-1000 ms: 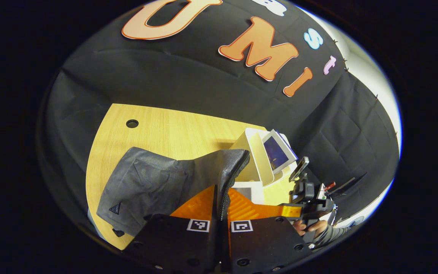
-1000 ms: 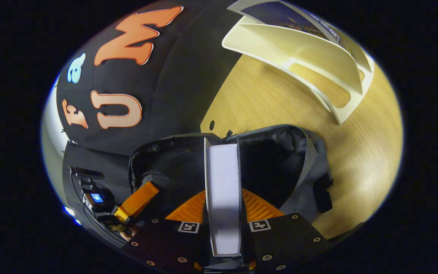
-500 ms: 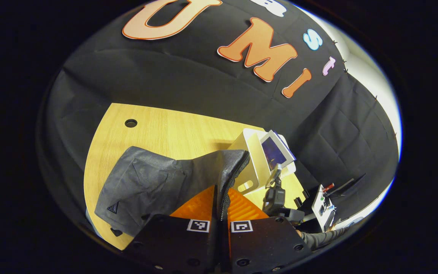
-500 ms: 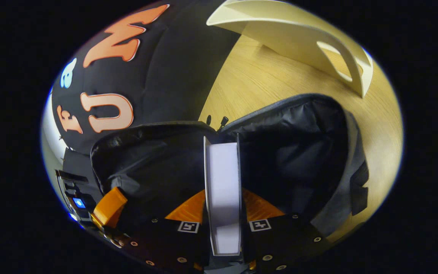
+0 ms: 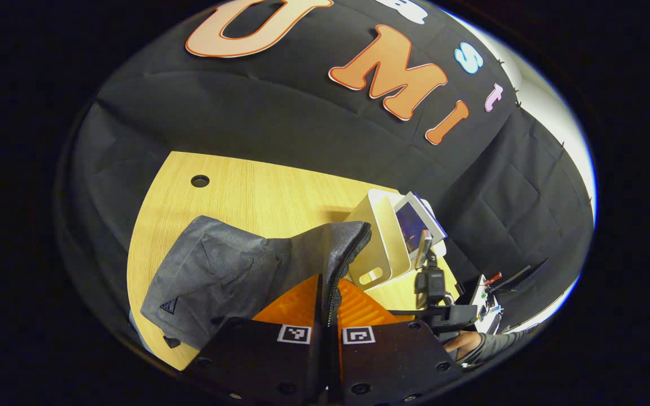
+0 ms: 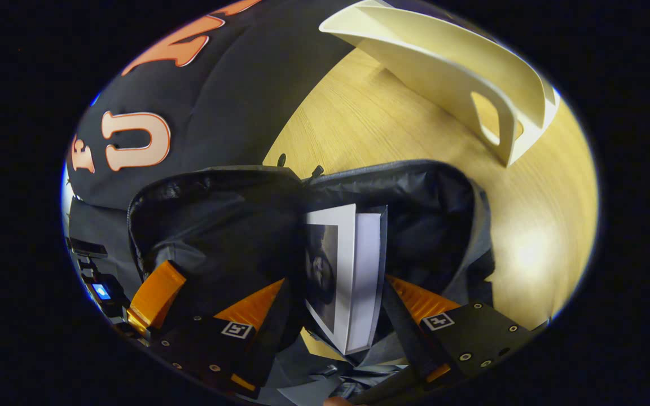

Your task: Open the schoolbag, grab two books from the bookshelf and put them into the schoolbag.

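Pinching the zippered edge of the soft grey fabric schoolbag (image 5: 229, 270) with the left gripper (image 5: 326, 316), fingers clamped; standing loose inside the open bag, a thin white book (image 6: 353, 276), between the spread fingers of the right gripper (image 6: 333, 316); resting on the wooden table (image 5: 257, 192), the cream bookshelf (image 5: 378, 237).

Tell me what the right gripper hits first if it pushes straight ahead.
Probably the book standing between the open right gripper fingers, then the dark inside of the schoolbag behind it; depth is unclear.

Book (image 6: 347, 276) inside the open schoolbag (image 6: 449, 192), bookshelf (image 6: 460, 84) behind it on the table (image 6: 370, 124).
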Demonstrator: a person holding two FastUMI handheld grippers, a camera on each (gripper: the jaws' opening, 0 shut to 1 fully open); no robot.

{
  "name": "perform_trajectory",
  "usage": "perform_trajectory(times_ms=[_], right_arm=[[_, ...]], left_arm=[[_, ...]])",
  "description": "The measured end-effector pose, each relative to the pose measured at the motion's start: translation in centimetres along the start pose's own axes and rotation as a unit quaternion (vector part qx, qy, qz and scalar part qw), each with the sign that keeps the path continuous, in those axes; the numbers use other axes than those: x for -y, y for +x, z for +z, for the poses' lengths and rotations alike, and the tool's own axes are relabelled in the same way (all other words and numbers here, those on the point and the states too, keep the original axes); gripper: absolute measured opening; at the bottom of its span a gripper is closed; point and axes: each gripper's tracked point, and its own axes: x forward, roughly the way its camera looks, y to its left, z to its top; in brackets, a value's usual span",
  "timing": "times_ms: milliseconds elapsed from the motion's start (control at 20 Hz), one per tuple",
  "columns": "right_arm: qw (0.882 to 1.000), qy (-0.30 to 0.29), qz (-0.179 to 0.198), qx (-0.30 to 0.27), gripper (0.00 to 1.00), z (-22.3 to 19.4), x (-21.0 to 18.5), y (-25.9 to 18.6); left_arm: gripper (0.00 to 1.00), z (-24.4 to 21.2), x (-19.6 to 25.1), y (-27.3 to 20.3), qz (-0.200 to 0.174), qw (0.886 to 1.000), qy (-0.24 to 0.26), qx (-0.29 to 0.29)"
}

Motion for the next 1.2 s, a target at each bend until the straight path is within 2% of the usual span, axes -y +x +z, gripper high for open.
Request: perform_trajectory(times_ms=[300, 500, 750, 1200], right_arm=[[0.995, -0.079, -0.05, 0.023, 0.96, 3.7, 1.9, -5.3], [0.987, -0.137, -0.08, 0.009, 0.98, 5.7, 3.2, -9.3], [0.967, -0.211, -0.141, 0.022, 0.98, 10.8, 4.3, -14.6], [0.928, -0.305, -0.213, 0.014, 0.99, 18.8, 4.8, -20.8]], left_arm=[[0.06, -0.3, -0.2, 0.2, 0.014, 1.0, 0.001, 0.003], [0.06, -0.8, 0.1, 0.8, 0.019, 1.0, 0.0, -0.002], [0.06, -1.7, 0.2, 1.7, 0.029, 1.0, -0.004, -0.01], [0.06, -2.1, -0.4, 2.7, 0.047, 0.998, -0.024, -0.016]])
